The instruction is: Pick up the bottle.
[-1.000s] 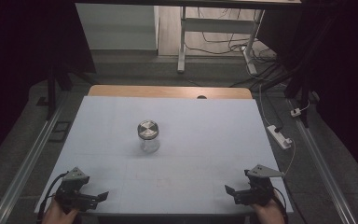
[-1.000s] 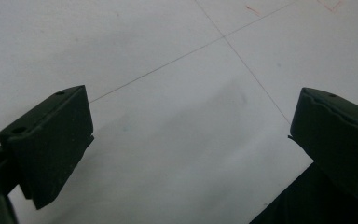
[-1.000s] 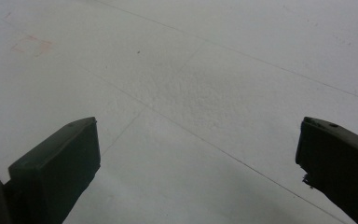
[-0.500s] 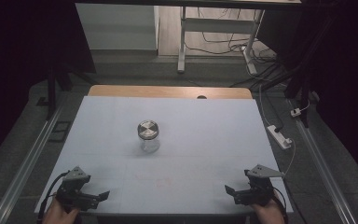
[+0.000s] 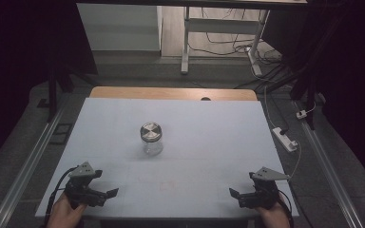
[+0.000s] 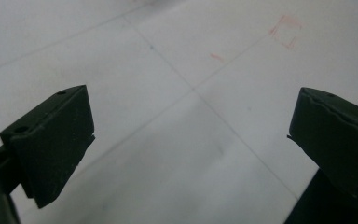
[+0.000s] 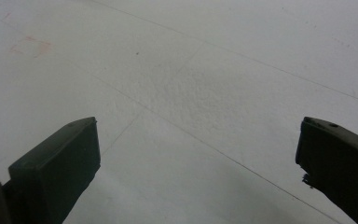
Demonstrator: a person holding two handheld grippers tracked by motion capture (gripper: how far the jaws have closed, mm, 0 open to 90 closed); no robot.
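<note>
A clear glass jar [image 5: 151,137] with a round metal lid stands upright in the middle of the white tabletop [image 5: 209,142]. My left gripper [image 5: 110,195] rests at the near left corner, its tips pointing right, far from the jar. Its jaws [image 6: 191,135] stand open and have just been closing slightly, with only bare table between them. At the near right corner my right gripper [image 5: 236,197] points left, and its jaws [image 7: 198,163] are wide open over bare table. A hand holds each gripper at the table's near edge.
A faint red square mark [image 6: 285,31] lies on the table between the grippers, also seen as a pale mark [image 7: 30,45]. A white power strip [image 5: 285,138] and cables lie on the floor to the right. Metal rails [image 5: 24,166] run along both sides.
</note>
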